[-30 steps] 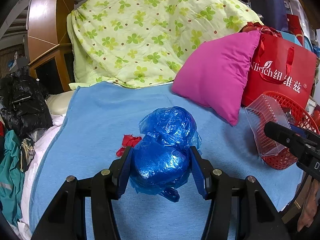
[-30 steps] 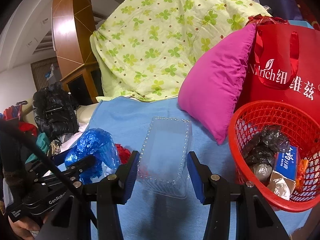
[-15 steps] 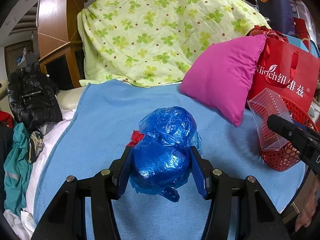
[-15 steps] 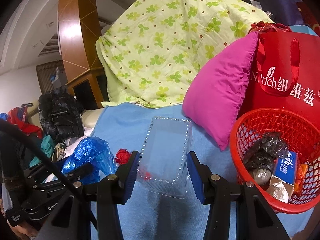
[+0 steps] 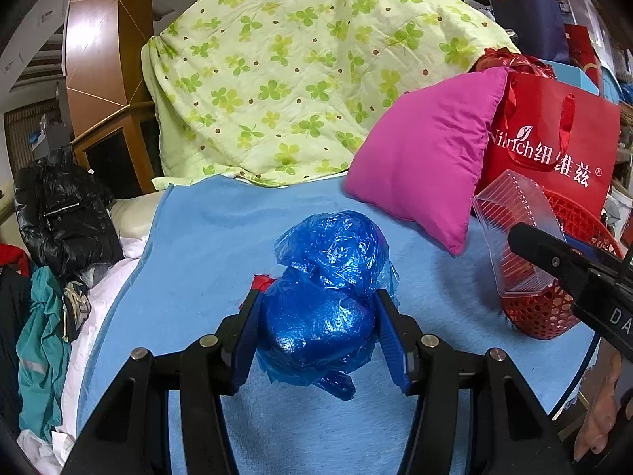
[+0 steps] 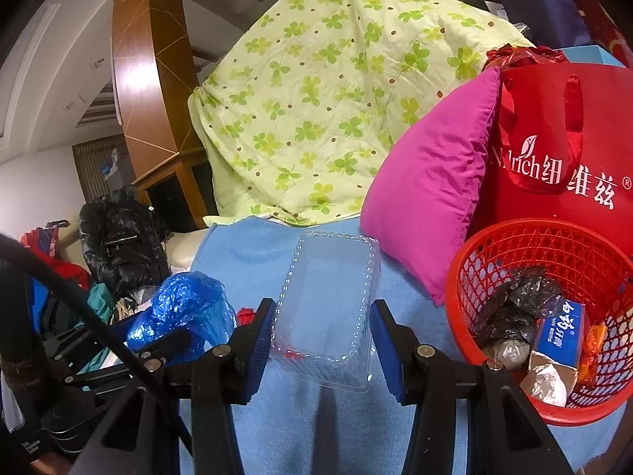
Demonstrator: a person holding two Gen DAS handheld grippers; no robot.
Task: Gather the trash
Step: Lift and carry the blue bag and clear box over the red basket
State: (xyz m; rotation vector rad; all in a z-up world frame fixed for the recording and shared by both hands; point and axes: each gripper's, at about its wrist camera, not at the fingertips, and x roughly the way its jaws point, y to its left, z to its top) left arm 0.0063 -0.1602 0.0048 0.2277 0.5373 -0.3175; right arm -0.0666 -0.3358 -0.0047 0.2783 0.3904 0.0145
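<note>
1. Left gripper (image 5: 316,330) clamped on the crumpled blue plastic bag (image 5: 328,277), pads pressed into its lower bulge; held above the blue blanket (image 5: 205,245); best kept squeezed, soft film likely to slip.
2. Right gripper (image 6: 322,336) closed on the clear plastic tray (image 6: 328,301), fingers on its two long sides; light pressure advised, thin walls apt to buckle.
3. Red basket (image 6: 510,233) just right of the tray, already holding wrappers and a small box (image 6: 561,324); tray best carried over the rim first, then let go.
4. Red scrap (image 6: 246,314) left on the blanket between both grippers; to be collected afterwards.
</note>
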